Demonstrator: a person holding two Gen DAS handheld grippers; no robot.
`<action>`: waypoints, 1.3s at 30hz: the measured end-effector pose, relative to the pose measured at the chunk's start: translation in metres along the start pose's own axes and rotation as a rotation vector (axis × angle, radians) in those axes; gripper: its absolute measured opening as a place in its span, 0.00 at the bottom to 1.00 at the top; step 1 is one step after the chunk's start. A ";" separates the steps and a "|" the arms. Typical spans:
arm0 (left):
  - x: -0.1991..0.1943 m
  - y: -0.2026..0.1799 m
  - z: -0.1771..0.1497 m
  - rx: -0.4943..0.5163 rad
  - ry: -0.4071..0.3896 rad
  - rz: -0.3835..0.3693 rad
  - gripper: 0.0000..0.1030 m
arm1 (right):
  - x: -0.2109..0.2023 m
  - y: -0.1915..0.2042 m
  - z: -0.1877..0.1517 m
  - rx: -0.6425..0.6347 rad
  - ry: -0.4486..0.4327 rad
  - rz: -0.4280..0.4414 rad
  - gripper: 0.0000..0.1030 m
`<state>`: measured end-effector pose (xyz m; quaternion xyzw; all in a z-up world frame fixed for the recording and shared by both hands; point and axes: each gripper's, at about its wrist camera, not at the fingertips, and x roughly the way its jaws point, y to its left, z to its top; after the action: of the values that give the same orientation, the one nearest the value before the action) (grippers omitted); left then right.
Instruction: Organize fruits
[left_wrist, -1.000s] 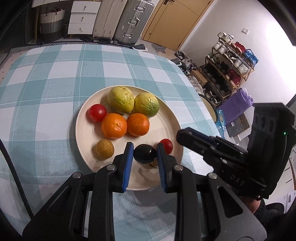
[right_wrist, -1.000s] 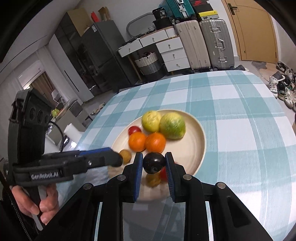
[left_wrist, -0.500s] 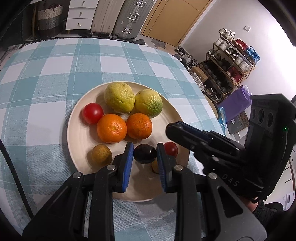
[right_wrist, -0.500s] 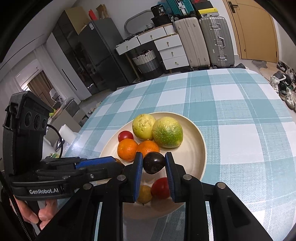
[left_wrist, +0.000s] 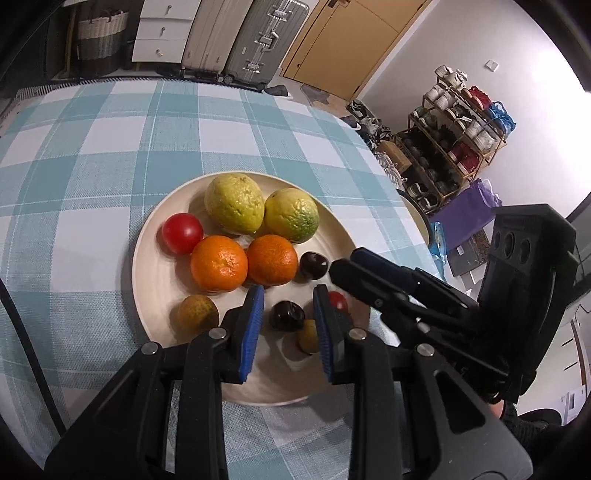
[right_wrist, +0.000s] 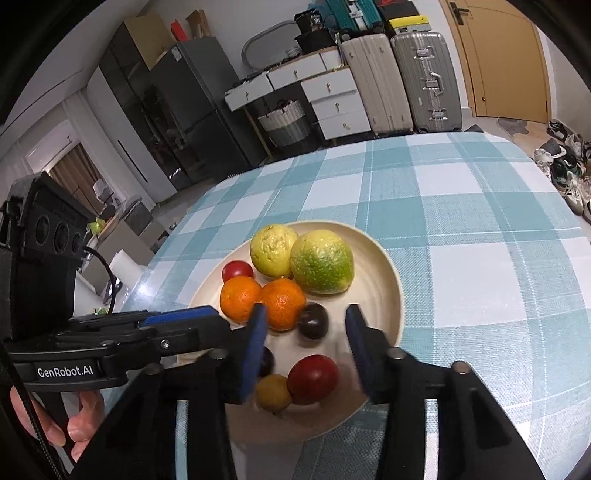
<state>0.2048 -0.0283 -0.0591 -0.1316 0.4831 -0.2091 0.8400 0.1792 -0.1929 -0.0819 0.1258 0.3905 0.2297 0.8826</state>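
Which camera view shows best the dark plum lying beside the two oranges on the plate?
The right wrist view: the dark plum lies whole between the open fingers of the right gripper, beside the oranges. The left wrist view shows it smaller and farther, beyond the open left gripper.

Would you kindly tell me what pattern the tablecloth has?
The tablecloth is a teal-and-white check, shown best in the right wrist view.

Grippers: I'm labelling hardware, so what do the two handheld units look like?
Both are matte black, with blue pads on the fingers. The left gripper bears white "GenRobot.AI" lettering, a black cable and a block with three round holes. The right gripper has the same holed block.
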 end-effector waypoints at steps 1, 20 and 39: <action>-0.003 -0.001 0.000 0.003 -0.005 0.006 0.24 | -0.004 -0.001 0.000 0.001 -0.014 -0.005 0.45; -0.054 -0.012 -0.025 0.035 -0.149 0.103 0.32 | -0.064 0.015 -0.008 -0.007 -0.125 -0.036 0.49; -0.127 -0.018 -0.068 0.094 -0.473 0.349 0.79 | -0.113 0.051 -0.038 -0.072 -0.298 -0.008 0.75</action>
<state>0.0851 0.0156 0.0109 -0.0527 0.2793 -0.0473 0.9576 0.0683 -0.2043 -0.0149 0.1253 0.2470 0.2190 0.9356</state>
